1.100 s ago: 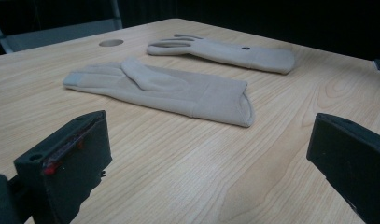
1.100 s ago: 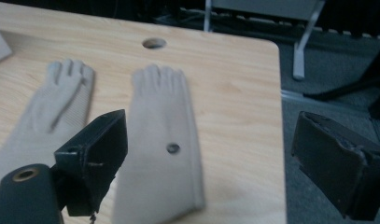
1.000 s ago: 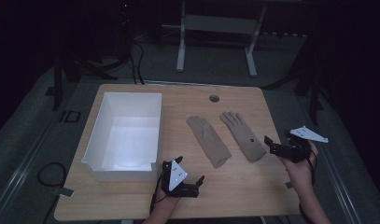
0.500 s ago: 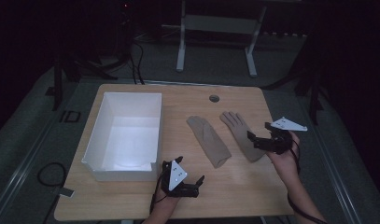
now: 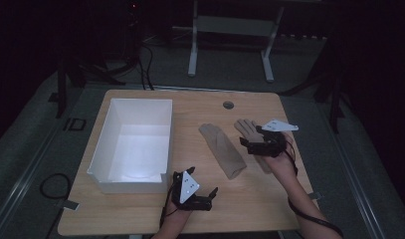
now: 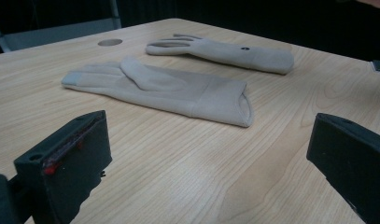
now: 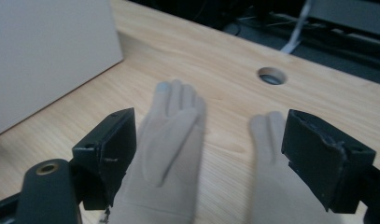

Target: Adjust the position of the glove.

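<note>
Since the earlier frames the right gripper [image 5: 246,142] has travelled in from the counter's right edge and now hangs over the right glove [image 5: 246,128], its fingers [image 7: 325,154] wide apart with nothing between them, though they have just been closing a little. Both gloves lie flat on the wooden counter [image 5: 269,199], side by side and just apart, fingertips pointing to the far edge; the left glove [image 5: 222,149] lies nearer the white box [image 5: 135,144]. Low on the counter's near edge, right of the box's front corner, the left gripper [image 5: 210,196] has kept its place, its fingers [image 6: 71,168] wide open and empty, aimed at the gloves.
</note>
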{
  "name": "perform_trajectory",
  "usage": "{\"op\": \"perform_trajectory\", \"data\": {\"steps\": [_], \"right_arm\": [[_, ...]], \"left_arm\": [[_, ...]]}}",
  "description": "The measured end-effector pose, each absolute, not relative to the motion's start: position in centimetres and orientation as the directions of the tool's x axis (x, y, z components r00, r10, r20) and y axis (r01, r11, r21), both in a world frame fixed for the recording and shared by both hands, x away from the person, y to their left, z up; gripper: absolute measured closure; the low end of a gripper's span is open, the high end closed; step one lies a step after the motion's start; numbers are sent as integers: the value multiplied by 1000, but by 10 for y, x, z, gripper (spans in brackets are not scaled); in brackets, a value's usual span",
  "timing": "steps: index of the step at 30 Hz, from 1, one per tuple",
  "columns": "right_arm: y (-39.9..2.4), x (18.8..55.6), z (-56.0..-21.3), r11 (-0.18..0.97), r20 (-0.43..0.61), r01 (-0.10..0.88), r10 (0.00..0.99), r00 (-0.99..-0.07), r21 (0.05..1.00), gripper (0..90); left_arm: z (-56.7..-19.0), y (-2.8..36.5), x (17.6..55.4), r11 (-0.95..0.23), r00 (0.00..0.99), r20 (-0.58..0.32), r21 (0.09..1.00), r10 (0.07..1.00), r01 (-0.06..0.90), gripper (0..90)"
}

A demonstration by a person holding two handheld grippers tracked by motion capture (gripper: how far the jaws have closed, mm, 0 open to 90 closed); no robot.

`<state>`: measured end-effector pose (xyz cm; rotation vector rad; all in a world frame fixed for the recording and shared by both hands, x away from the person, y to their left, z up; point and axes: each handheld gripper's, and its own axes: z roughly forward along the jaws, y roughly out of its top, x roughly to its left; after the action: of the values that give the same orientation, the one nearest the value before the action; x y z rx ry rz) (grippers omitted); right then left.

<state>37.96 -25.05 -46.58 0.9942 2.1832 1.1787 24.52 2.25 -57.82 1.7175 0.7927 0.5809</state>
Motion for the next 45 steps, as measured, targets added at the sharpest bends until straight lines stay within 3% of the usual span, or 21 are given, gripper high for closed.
{"op": "perform_trajectory", "data": {"steps": [9,19,27,34,45], "right_arm": [[-224,397,-479,417,-47,389,729,-683,822,199],[-195,420,-506,485,-48,422,698,-714,766,340],[-187,438,-534,489,-19,485,717,-696,725,434],[-186,447,-557,498,-5,525,729,-685,690,460],[-187,450,-560,500,20,520,707,-707,693,548]], "left_arm": [[-578,23,245,-172,657,-14,961,754,217,0],[-578,23,245,-172,662,-17,960,749,219,0],[-578,22,245,-172,664,-17,961,748,219,0],[-578,22,245,-172,666,-18,960,746,219,0],[-578,22,245,-175,665,-15,960,747,218,0]]}}
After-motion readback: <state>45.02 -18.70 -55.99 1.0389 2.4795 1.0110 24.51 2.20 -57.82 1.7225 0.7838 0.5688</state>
